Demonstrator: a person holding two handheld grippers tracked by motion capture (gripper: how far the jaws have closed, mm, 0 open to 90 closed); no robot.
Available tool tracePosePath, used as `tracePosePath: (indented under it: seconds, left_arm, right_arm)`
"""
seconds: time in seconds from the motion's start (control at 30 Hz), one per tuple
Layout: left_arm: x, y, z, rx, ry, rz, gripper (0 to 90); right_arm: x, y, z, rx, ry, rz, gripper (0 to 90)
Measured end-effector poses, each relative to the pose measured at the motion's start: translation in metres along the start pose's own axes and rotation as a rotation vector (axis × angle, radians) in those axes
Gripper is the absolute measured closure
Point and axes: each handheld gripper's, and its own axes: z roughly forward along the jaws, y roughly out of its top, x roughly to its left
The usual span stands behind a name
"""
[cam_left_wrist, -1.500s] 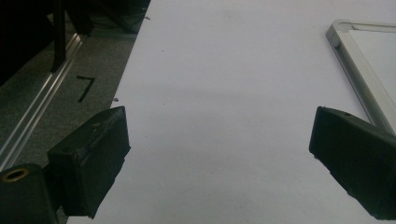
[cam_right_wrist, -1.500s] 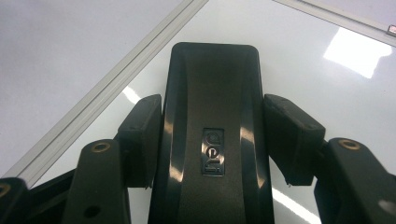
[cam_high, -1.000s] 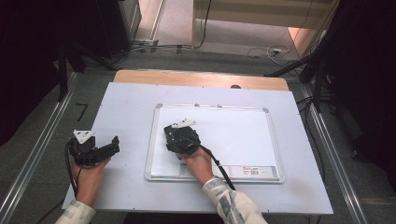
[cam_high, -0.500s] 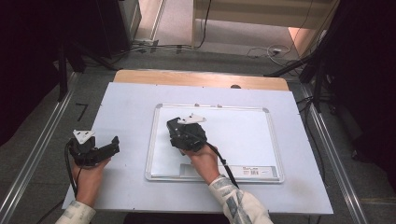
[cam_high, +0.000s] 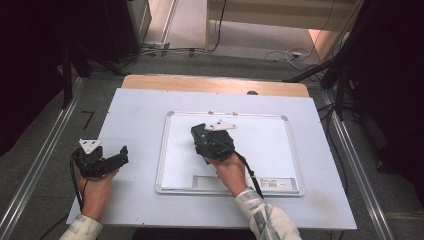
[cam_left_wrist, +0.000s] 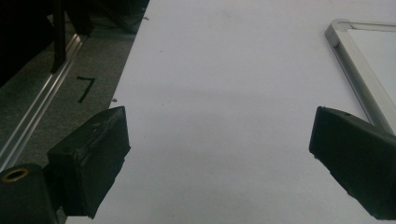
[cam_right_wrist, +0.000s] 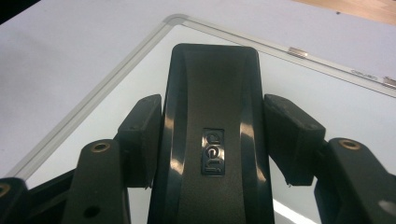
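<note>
A white whiteboard (cam_high: 265, 145) with a silver frame lies flat on the light table. My right gripper (cam_high: 202, 139) rests over its left half, shut on a black board eraser (cam_right_wrist: 212, 116) marked "deli". The eraser stands lengthwise between the two jaws and points toward the board's far left corner (cam_right_wrist: 173, 19). My left gripper (cam_high: 121, 155) sits on the table left of the board, jaws wide open and nothing between them (cam_left_wrist: 219, 154). The board's frame (cam_left_wrist: 355, 70) runs along the right of the left gripper view.
The table's left edge (cam_left_wrist: 123, 84) drops to grey floor with a metal rail (cam_high: 40, 165). A wooden strip (cam_high: 215, 84) lines the far edge. Dark stands and cables flank both sides. A barcode label (cam_high: 272, 183) sits on the board's near rim.
My right gripper has slid to the right and a little farther across the board with the eraser in it. The left gripper has stayed put.
</note>
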Motion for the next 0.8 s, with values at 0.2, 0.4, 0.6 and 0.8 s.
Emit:
tracePosePath:
  seconds: [0.2,0.4,0.6,0.8]
  left_arm:
    - [0.0,0.0,0.0,0.001,0.003,0.001,5.5]
    - [-0.001,0.0,0.0,0.003,0.002,0.002,5.5]
    - [-0.001,0.0,0.001,0.004,0.004,0.005,5.5]
    - [-0.001,0.0,0.001,0.004,0.005,0.004,5.5]
  right_arm:
    - [-0.016,-0.002,-0.008,-0.013,-0.025,0.021,38.4]
    - [-0.028,-0.003,-0.014,-0.018,-0.049,0.025,38.4]
    - [-0.042,-0.005,-0.02,-0.025,-0.068,0.049,38.4]
    - [-0.055,-0.007,-0.024,-0.027,-0.095,0.064,38.4]
